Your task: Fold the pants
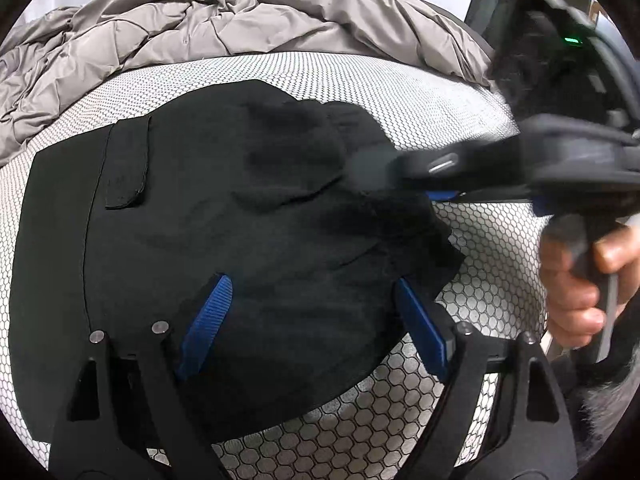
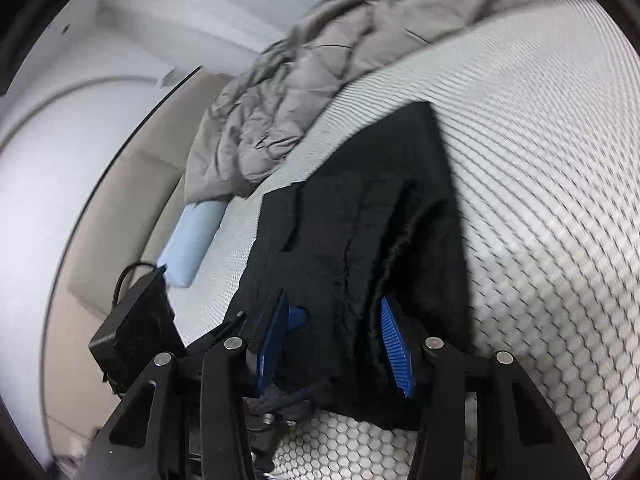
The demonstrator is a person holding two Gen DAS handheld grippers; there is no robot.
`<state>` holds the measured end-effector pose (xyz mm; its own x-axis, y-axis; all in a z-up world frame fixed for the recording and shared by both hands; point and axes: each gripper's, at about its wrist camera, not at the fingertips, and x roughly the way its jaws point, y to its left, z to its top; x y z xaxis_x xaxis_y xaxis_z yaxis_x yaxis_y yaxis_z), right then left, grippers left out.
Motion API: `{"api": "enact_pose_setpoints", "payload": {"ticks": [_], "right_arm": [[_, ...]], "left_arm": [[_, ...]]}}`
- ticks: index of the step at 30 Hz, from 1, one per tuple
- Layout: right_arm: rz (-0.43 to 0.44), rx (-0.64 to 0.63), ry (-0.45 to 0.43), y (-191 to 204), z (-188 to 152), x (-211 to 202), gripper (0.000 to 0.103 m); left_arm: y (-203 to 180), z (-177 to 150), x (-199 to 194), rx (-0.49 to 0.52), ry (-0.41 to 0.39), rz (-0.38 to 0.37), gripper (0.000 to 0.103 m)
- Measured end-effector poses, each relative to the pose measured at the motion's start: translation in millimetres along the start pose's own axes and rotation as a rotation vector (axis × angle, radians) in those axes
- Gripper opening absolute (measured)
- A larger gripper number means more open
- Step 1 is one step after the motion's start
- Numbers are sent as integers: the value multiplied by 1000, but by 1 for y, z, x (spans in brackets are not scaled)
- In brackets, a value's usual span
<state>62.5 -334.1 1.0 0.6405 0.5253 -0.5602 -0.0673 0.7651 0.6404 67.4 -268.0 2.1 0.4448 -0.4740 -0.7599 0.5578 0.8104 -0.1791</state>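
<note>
Black pants [image 1: 224,216] lie folded into a compact stack on the honeycomb-patterned mattress [image 1: 492,248], with a grey comforter [image 1: 192,32] bunched well behind them. Left gripper [image 1: 316,320] hovers above the near edge, fingers spread wide and holding nothing. Right gripper [image 2: 338,344] stands part open over the stack's end; its pads appear clear of the cloth, so no grip is judged. Recommended practice for this step: lower both sets of fingers flat, press the top layer smooth toward the outer seam, and square the loose corner at the right edge. No containers are in view.
</note>
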Motion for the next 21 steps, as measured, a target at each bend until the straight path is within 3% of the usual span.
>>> {"api": "enact_pose_setpoints", "payload": {"ticks": [1,2,7,9,11,13,15,17,19,21], "right_arm": [[-41,14,22,-4,0,9,38],[-73,28,44,-7,0,17,19],[-117,-85,-22,18,-1,4,14],[-106,-94,-24,17,-2,-2,14],[-181,-27,66,-7,-7,13,20],[-139,42,67,-20,-9,11,20],[-154,27,38,-13,-8,-9,30],[-243,-34,-37,-6,-11,-34,66],[-276,-43,-69,-9,-13,-48,73],[-263,-10,-46,-19,-13,-49,73]], "left_arm": [[-2,-2,0,6,0,4,81],[-4,-2,0,12,3,8,81],[-2,-3,-21,46,-17,-33,81],[3,-4,-35,56,-38,-5,81],[18,-4,-49,47,-58,22,81],[41,-5,-62,5,-76,48,81],[69,-5,-74,-55,-99,73,81],[108,-9,-86,-154,-123,103,81],[147,-13,-90,-268,-132,156,81],[179,-21,-89,-375,-130,190,81]]}}
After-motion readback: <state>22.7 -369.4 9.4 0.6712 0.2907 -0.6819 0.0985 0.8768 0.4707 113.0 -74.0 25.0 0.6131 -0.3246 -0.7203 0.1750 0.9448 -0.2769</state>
